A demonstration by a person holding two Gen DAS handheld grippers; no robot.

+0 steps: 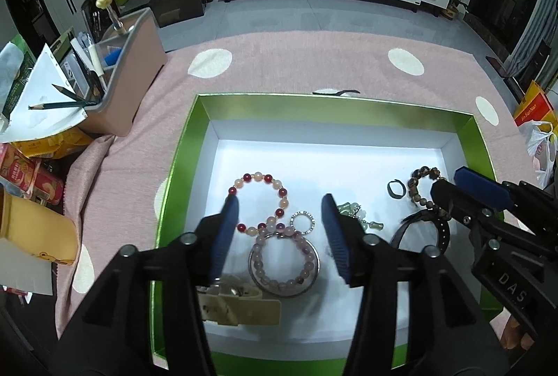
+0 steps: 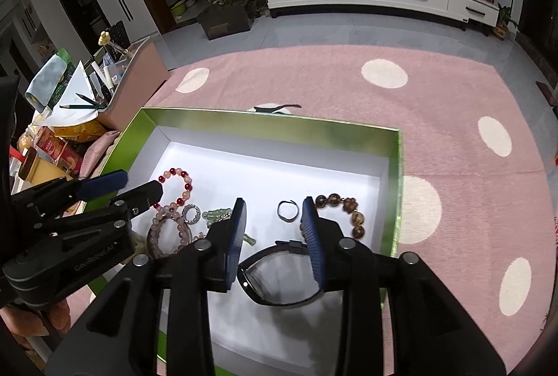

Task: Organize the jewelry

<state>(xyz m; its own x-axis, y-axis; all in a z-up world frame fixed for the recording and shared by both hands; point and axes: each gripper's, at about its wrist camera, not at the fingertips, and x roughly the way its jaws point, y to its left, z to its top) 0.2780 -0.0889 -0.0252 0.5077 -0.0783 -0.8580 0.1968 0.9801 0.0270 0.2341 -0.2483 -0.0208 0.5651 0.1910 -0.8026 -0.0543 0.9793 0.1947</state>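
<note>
A green box (image 1: 181,145) with a white floor holds the jewelry. In the left wrist view my left gripper (image 1: 280,201) is open above a red-and-peach bead bracelet (image 1: 259,179), a small sparkly ring (image 1: 302,221) and a pink bead bracelet inside a silver bangle (image 1: 284,285). A beige watch strap (image 1: 240,308) lies under its left finger. In the right wrist view my right gripper (image 2: 273,205) is open above a black band (image 2: 282,301), near a dark ring (image 2: 288,210), a brown bead bracelet (image 2: 352,212) and green jade pieces (image 2: 218,213).
The box (image 2: 396,187) sits on a pink cloth with white dots (image 2: 453,132). A pink-grey organizer with pencils and paper (image 1: 115,76) stands at the left, with snack packs (image 1: 31,177) beside it. A dark clip (image 1: 334,92) lies behind the box.
</note>
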